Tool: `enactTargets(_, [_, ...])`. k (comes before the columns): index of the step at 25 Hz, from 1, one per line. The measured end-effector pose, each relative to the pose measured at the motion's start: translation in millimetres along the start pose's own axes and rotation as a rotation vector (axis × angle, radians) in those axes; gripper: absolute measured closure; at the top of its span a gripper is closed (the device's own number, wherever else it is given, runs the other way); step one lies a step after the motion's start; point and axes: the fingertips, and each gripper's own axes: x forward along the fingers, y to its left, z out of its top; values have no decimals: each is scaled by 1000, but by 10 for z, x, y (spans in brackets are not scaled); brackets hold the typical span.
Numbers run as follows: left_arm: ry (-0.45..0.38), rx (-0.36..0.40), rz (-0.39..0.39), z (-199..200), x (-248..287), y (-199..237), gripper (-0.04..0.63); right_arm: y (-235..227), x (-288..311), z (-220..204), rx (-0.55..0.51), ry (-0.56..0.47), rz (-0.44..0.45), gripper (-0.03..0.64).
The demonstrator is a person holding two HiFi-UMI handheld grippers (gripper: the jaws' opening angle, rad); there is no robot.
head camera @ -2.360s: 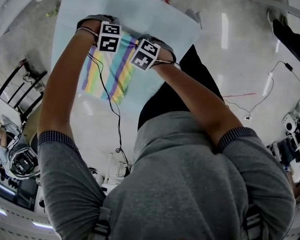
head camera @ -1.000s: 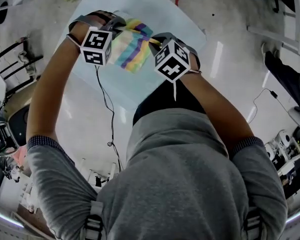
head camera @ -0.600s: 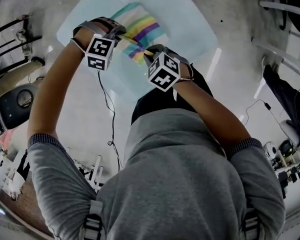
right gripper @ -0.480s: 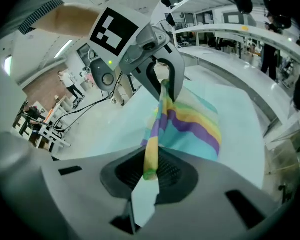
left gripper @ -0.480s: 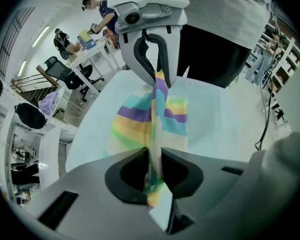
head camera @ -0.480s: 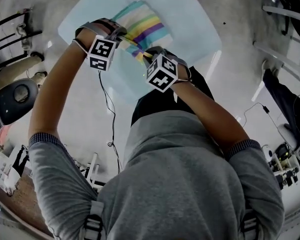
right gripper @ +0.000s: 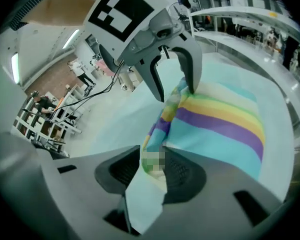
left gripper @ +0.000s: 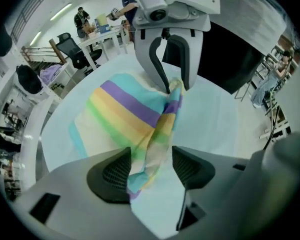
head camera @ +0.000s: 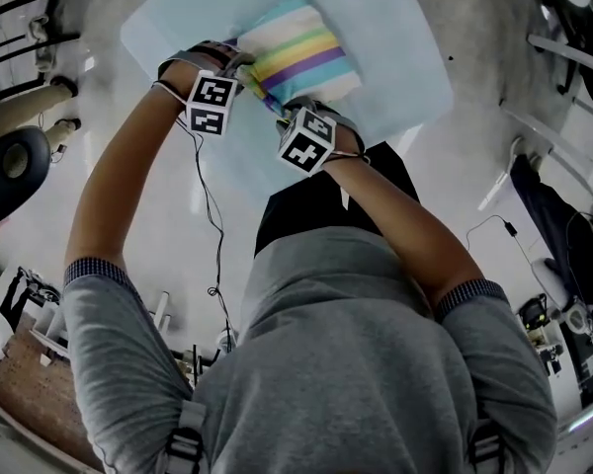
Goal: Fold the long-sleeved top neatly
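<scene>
Striped top [head camera: 298, 52] — now down on table [head camera: 400, 62]

There is one folded top [head camera: 298, 49] of soft cloth with pastel stripes, lying on one pale blue bench [head camera: 400, 57]. There are two claws: the left claw [left gripper: 150, 170] and the right claw [right gripper: 151, 170]. Both have just been opening, with cloth between the jaws. Each carries one black-and-white marker cube [head camera: 211, 104], so two cubes.
</scene>
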Motion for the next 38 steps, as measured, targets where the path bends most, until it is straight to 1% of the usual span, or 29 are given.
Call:
enactTargets(1, [-9,-30,-2,-1,-7,-28,305,55,24,-7,-10,12,19,451])
enactTargets(3, [-36,-109,9,11,-46,-79,293,192,45,-15,-37,31,56,378])
enactTargets(5, [-74,-218,32,24,-116,-138,284,313,32,-10,-65,33,71,328])
enactTargets(6, [-99,-278,54,28,-163,-166,282,351,12,1,-77,27,64,305])
enactTargets(7, [-127,-340,83,29,-217,-190,282,378,-14,14,-89,17,53,299])
enactTargets(9, [-188,-483,154,26,-332,-228,282,449,-82,25,-113,-1,48,298])
enactTargets(12, [-279,-719,272,61,-511,-237,282,596,-286,2,-137,-15,89,285])
enactTargets(14, [-360,-881,363,150,-693,-211,282,653,-511,-12,-149,-46,103,284])
enactTargets(17, [-518,-1096,527,309,-1168,-126,282,648,-946,91,-166,-140,122,285])
enactTargets(19, [-624,-1192,630,486,-1517,-99,282,621,-1273,170,-199,-224,141,284])
enactTargets(20, [-667,-1221,669,602,-1666,-102,282,605,-1448,192,-219,-266,146,279])
enactTargets(22, [-721,-1251,737,836,-1939,-120,282,549,-1809,248,-261,-339,139,279])
enactTargets(24, [-746,-1270,807,1054,-2195,-144,282,484,-2153,313,-287,-413,134,279])
enactTargets(27, [-783,-1306,921,1349,-2566,-144,282,367,-2636,400,-285,-525,146,281])
enactTargets(30, [-803,-1310,1035,1635,-2902,-145,284,294,-3073,463,-299,-616,150,290])
enactTargets(34, [-796,-1313,1156,1955,-3272,-186,285,309,-3570,507,-337,-726,159,344])
enactTargets(35, [-799,-1314,1182,2045,-3341,-174,288,301,-3684,486,-349,-749,157,372])
enactTargets(36, [-803,-1311,1208,2142,-3400,-152,305,289,-3790,449,-363,-768,155,404])
enactTargets(38, [-809,-1298,1258,2335,-3494,-100,335,270,-3976,369,-388,-798,162,439])
